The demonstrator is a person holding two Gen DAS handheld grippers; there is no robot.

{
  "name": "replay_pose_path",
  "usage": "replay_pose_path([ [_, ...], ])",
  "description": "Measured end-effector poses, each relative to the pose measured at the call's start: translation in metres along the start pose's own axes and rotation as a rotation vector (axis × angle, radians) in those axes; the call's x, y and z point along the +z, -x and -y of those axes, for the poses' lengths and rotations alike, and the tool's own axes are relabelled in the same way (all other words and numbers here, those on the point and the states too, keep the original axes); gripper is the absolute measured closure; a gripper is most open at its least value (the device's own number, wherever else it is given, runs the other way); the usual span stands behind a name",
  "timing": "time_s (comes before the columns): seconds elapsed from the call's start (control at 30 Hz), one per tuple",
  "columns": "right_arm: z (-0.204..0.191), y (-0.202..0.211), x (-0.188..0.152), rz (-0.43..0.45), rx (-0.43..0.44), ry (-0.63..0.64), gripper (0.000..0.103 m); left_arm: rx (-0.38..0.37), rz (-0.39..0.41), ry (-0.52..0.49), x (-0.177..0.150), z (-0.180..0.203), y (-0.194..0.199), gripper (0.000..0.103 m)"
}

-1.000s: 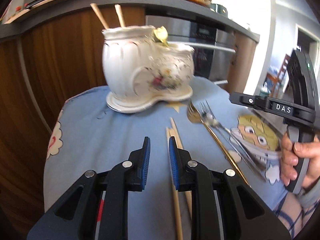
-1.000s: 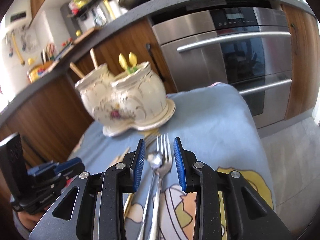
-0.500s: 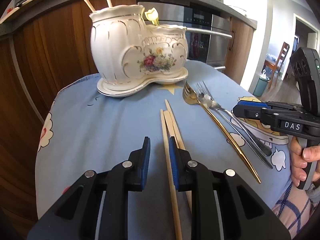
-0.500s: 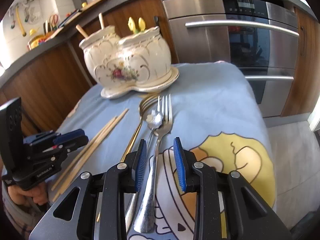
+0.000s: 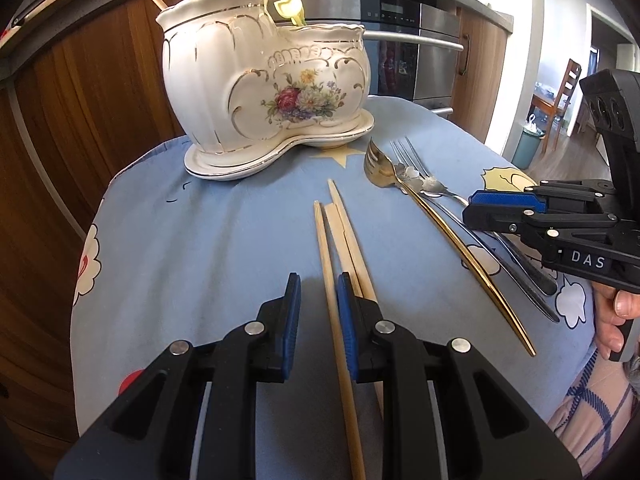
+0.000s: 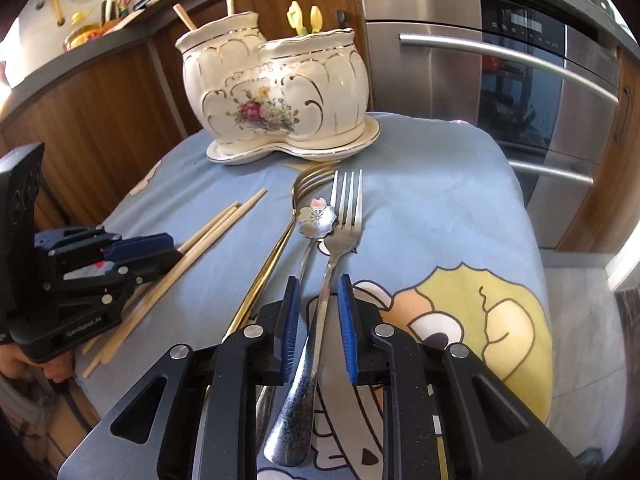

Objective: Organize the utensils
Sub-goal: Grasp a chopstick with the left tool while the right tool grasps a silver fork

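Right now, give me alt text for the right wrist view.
The right gripper, jaws just closing, straddles the silver fork handle on a blue cartoon cloth. Beyond lie a flower-headed spoon, gold fork, chopsticks and floral ceramic holder.

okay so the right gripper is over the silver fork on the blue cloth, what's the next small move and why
Probably finish closing the right hand-held gripper on the silver fork handle, then lift. Its jaws have just been closing, the handle lies between them, but a gap still shows beside each pad, so nothing is gripped yet. The fork lies flat on the cloth, and the ceramic holder stands just beyond.
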State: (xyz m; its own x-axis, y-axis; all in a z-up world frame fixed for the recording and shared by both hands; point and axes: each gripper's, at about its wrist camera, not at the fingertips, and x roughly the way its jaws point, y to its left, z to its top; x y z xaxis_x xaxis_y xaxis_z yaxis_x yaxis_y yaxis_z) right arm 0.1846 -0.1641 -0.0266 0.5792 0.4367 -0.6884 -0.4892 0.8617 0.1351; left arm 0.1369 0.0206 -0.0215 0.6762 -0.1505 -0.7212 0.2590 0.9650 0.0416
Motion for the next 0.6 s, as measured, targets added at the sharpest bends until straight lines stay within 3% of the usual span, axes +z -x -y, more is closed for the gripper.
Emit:
replay_pose_path([
  [0.13,0.008,0.0,0.0,-0.014,0.025,-0.004,0.093,0.004,-0.003,-0.003,0.0,-0.001,0.0,0.084],
  [0.33,0.006,-0.002,0.008,-0.07,-0.006,0.1,0.094,0.034,-0.027,-0.018,0.001,-0.01,0.001,0.083],
  [0.47,0.016,-0.005,0.018,-0.15,-0.023,0.167,0.094,0.052,-0.064,-0.044,0.001,-0.02,0.004,0.083],
  [0.6,0.027,-0.01,0.029,-0.266,-0.007,0.233,0.094,0.042,-0.163,-0.11,0.01,-0.028,0.002,0.083],
])
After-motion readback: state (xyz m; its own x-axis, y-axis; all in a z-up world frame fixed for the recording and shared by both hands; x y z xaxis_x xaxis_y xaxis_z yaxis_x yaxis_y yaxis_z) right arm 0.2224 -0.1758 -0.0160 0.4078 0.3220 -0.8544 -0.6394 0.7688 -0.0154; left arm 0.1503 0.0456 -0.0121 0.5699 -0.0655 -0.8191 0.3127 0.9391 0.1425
